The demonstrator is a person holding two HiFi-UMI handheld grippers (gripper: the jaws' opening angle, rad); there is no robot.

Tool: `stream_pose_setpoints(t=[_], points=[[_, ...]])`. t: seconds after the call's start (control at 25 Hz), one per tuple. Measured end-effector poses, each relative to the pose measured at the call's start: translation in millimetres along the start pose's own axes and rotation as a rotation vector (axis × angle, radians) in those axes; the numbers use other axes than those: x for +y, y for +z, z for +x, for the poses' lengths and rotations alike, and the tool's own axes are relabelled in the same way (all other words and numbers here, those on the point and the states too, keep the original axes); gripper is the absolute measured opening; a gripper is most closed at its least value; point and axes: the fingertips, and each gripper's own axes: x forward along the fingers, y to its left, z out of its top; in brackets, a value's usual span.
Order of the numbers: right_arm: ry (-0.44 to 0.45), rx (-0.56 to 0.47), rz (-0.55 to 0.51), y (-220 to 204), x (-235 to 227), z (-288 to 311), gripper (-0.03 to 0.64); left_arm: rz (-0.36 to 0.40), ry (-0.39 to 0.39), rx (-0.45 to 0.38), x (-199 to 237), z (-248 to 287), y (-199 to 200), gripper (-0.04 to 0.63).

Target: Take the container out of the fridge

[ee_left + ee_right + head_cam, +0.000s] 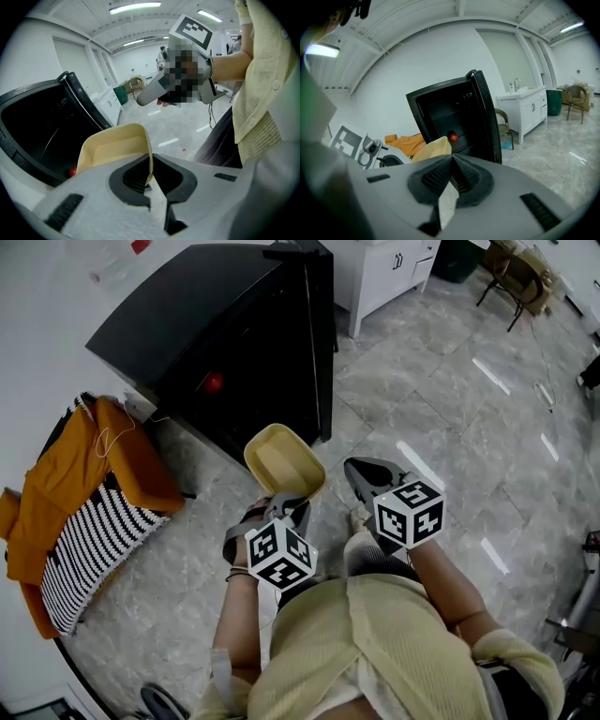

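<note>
A cream plastic container (284, 463) hangs in the air in front of the black fridge (197, 324), outside it. My left gripper (286, 504) is shut on its near rim. In the left gripper view the container (112, 145) has its thin wall pinched between the pads, at my left gripper (149, 177). My right gripper (356, 470) floats just right of the container, shut and holding nothing. In the right gripper view my right gripper (452, 164) has its pads touching, and the container (433, 147) shows beyond them. The fridge door (321, 343) stands open.
A small red thing (214, 383) lies inside the fridge. A seat with orange and striped cloth (94, 512) stands left of it. A white cabinet (389, 273) and chairs (511, 277) stand at the back. The floor is grey tile (450, 409).
</note>
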Motion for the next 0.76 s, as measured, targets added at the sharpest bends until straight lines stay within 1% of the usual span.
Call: stream_pose_setpoints(t=[0.36, 0.76], points=[[0.011, -0.007, 0.032, -3.1, 3.5, -4.6, 0.028, 0.006, 0.001, 0.002, -3.5, -2.2, -2.2, 0.037], [0.014, -0.008, 0.019, -3.8, 2.1, -5.2, 0.028, 0.001, 0.008, 0.01, -1.9, 1.3, -4.8, 0.037]])
